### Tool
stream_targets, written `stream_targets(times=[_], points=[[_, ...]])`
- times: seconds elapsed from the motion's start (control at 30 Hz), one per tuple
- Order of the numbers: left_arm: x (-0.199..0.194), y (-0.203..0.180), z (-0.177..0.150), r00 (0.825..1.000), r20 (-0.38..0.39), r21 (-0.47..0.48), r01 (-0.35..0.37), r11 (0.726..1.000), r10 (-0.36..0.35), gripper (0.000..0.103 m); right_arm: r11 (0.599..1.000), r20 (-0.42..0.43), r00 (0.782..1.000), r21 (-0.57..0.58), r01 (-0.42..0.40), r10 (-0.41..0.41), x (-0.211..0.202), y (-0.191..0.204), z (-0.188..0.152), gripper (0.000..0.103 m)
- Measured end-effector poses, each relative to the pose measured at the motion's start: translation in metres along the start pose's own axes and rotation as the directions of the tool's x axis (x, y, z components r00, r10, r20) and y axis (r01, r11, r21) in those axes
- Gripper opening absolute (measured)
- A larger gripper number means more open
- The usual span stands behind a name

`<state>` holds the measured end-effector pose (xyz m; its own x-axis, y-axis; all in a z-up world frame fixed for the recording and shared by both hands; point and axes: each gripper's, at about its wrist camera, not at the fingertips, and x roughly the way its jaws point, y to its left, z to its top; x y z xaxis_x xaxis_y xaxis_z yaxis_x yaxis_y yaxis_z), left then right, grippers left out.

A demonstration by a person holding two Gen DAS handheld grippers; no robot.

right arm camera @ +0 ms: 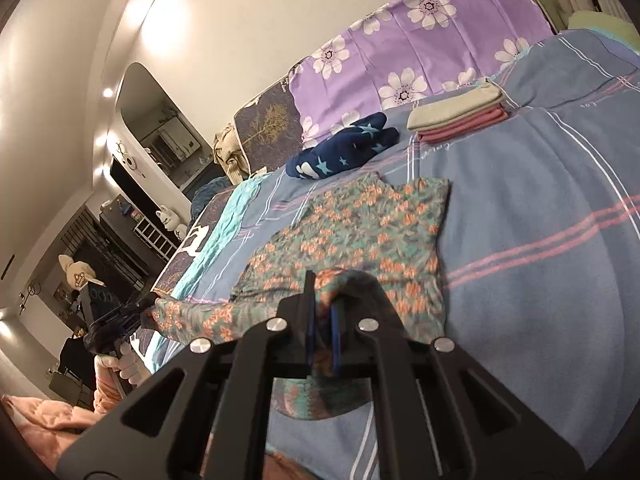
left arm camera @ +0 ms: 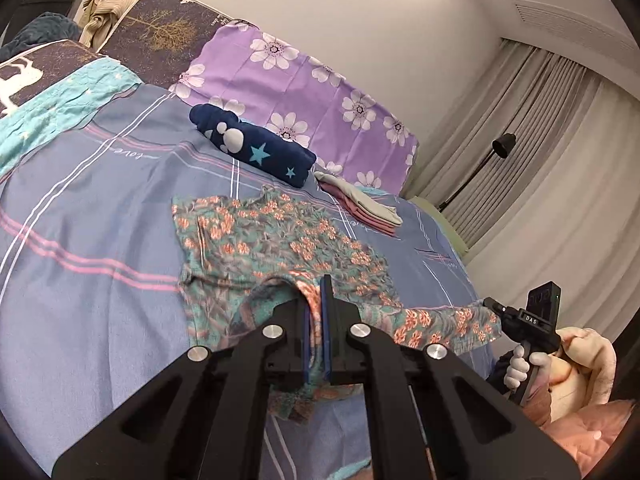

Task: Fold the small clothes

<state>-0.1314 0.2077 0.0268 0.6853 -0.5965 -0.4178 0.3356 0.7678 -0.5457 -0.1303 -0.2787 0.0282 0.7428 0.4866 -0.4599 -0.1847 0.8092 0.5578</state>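
The left gripper [left arm camera: 316, 300] and right gripper [right arm camera: 322, 300] each pinch the thin, soft flowery shirt [left arm camera: 280, 236] on the striped blanket [left arm camera: 100, 200].

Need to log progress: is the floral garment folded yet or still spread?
Still spread: the floral garment lies mostly flat on the bed, only its near edge lifted, clamped by the left gripper and right gripper.

A small floral garment [left arm camera: 280, 240] — teal with orange blossoms — lies spread flat on the bed ahead of the left tool [left arm camera: 316, 300], its near hem pinched and lifted at both tools — the right tool [right arm camera: 323, 300] holding the other corner.
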Motion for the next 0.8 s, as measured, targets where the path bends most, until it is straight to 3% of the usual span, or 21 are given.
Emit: stream_targets(times=[0.2,0.27,0.33,0.4,0.47,0.53,0.67,0.8], points=[[0.059,0.016,0.052,1.000,-0.007,0.024,-0.024,0.999,0.024,0.004,0.999,-0.015,1.000,0.037,0.005,-0.005,0.071,-0.032,0.058,0.006],[0.090,0.031,0.066,0.997,-0.021,0.013,-0.079,0.997,0.079,0.004,0.997,-0.040,0.998,0.060,0.045,-0.043,0.104,-0.048,0.072,0.006],[0.124,0.049,0.072,0.985,-0.055,0.007,-0.165,0.986,0.165,0.004,0.991,-0.085,0.990,0.067,0.114,-0.108,0.138,-0.065,0.074,0.006],[0.154,0.066,0.068,0.973,-0.115,-0.014,-0.201,0.979,0.198,0.004,0.980,-0.147,0.974,0.071,0.184,-0.172,0.168,-0.083,0.068,0.006],[0.182,0.088,0.056,0.951,-0.187,-0.025,-0.254,0.967,0.245,0.004,0.971,-0.194,0.960,0.094,0.221,-0.200,0.188,-0.097,0.057,0.007],[0.194,0.105,0.045,0.939,-0.230,-0.048,-0.271,0.961,0.254,0.005,0.967,-0.218,0.955,0.108,0.231,-0.203,0.194,-0.104,0.046,0.009],[0.184,0.113,0.044,0.955,-0.221,-0.100,-0.223,0.970,0.197,0.009,0.971,-0.221,0.954,0.086,0.223,-0.200,0.185,-0.100,0.039,0.016],[0.164,0.104,0.045,0.960,-0.203,-0.092,-0.214,0.973,0.192,0.023,0.978,-0.206,0.959,0.034,0.206,-0.195,0.167,-0.084,0.040,0.020]])
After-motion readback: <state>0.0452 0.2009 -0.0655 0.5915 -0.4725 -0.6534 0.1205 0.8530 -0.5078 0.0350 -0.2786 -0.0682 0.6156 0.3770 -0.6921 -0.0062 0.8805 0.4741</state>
